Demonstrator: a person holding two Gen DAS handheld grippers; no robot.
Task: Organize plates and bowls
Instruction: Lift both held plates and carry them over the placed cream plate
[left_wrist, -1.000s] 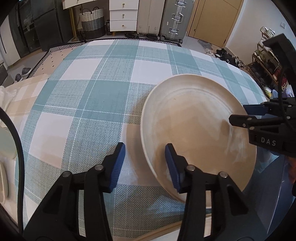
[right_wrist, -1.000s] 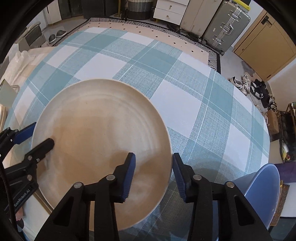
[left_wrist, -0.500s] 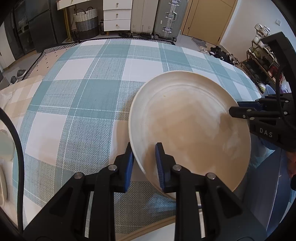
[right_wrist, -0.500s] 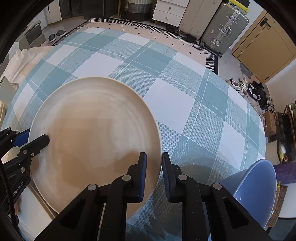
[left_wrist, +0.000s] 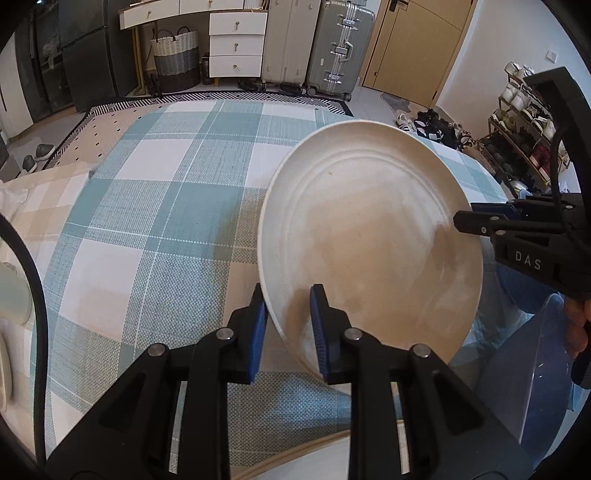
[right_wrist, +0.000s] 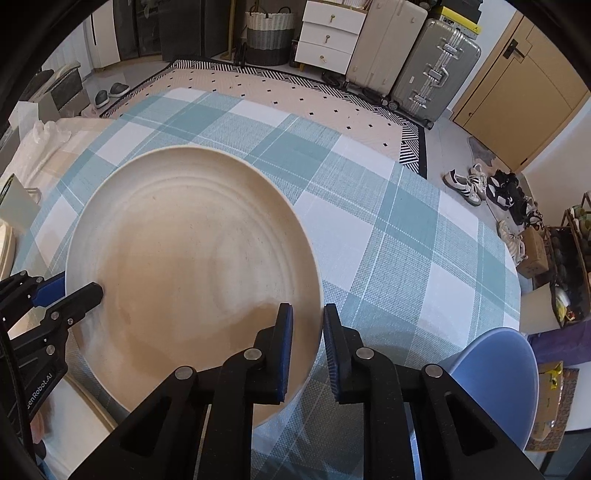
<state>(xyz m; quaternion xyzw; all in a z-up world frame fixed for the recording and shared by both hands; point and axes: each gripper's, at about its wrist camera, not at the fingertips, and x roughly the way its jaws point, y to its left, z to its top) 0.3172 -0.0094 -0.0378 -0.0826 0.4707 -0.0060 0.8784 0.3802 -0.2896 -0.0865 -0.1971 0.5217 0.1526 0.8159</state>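
Checked surface (left_wrist: 159, 206) is bare: you've got both grippers, left (left_wrist: 286, 325) and right (right_wrist: 307, 345), fingers clamped on opposite plate (right_wrist: 192, 266) rims, likely to carry it level.

Cream plate (left_wrist: 369, 236), teal-and-white plaid tablecloth (left_wrist: 155, 229), blue chair (right_wrist: 495, 365)

The black left gripper with blue pads (left_wrist: 286, 326) points steeply down, its jaws clamped on the near-left rim of a cream round plate (left_wrist: 369, 236). The matching right gripper (right_wrist: 307, 345) angles down too, pinching the plate's opposite rim.
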